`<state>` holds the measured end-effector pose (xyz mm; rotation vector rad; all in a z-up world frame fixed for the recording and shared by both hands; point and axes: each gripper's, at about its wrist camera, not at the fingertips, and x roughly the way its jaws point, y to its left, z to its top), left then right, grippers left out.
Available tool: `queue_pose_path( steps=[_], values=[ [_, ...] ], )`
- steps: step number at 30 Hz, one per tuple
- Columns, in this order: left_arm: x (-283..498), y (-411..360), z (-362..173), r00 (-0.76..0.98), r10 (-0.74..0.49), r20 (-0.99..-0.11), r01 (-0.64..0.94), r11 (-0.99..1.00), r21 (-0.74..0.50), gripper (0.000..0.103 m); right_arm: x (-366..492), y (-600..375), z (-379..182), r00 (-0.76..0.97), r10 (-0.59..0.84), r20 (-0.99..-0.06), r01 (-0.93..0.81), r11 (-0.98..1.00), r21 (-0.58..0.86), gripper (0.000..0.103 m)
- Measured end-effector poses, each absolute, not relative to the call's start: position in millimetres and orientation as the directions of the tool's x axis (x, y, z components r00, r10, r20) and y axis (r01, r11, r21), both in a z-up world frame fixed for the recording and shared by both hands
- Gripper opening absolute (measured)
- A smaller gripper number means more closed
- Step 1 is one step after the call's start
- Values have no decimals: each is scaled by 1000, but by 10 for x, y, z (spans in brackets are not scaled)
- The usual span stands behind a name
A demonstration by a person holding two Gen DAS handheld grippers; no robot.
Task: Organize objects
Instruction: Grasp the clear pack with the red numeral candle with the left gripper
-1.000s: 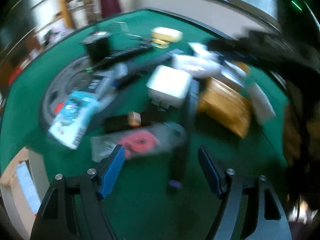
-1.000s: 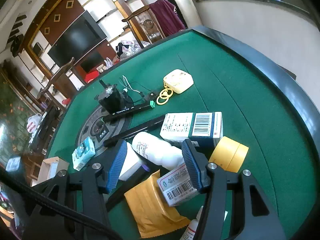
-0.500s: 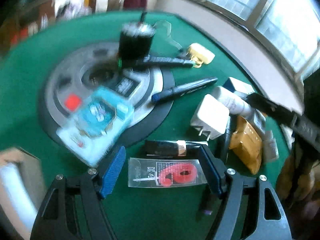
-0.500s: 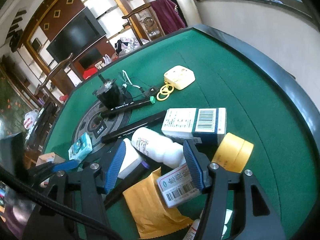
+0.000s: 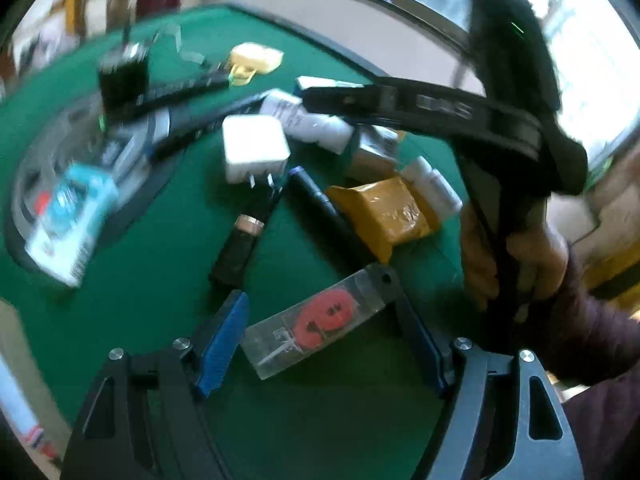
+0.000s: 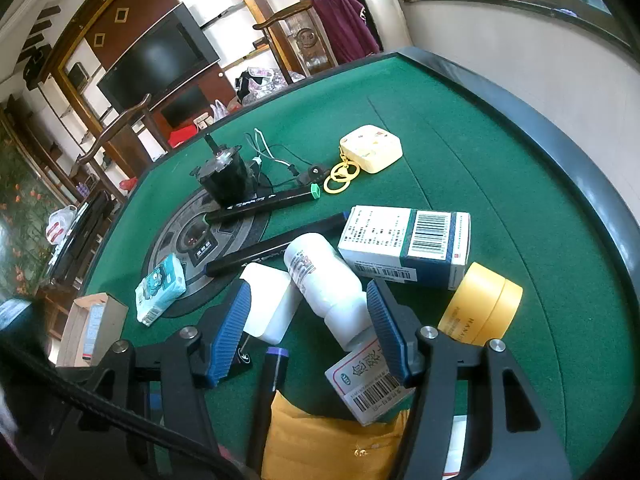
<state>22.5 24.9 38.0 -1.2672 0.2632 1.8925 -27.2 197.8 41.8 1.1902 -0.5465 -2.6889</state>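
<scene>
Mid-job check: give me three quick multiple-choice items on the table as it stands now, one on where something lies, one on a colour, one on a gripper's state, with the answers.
1. Where does the white bottle lie?
A. against the barcoded box
B. inside the cardboard box at the table's edge
C. on top of the yellow jar

2. What colour is the cap on the far marker?
A. red
B. green
C. white

3. How does the left gripper stand?
A. shut on the white charger
B. shut, with nothing in it
C. open, with the clear packet between its fingers

Answers: 1 A, bottle and box touch in the right wrist view; 2 B, a green end cap shows; 3 C, both pads stand clear of the packet.
</scene>
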Motion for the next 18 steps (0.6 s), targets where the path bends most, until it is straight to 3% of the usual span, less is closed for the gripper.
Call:
queue_pose_path(
  steps=[8,13,18],
  values=[
    [601,714,128,-253,324,-911,-843,-536,44,70,-271,2012,417,-679,-283,-677,-18,-916,401,59],
    [665,669,204,-275,325,-905,-808,-589,34,24,-270,2045,419,-681,-291,-671,-24,-908,418,59],
    [675,444,241,-347,312,-884,-704,-710,26,23,-268,2052,425,-686,-284,-670,-27,-910,414,59]
  ],
)
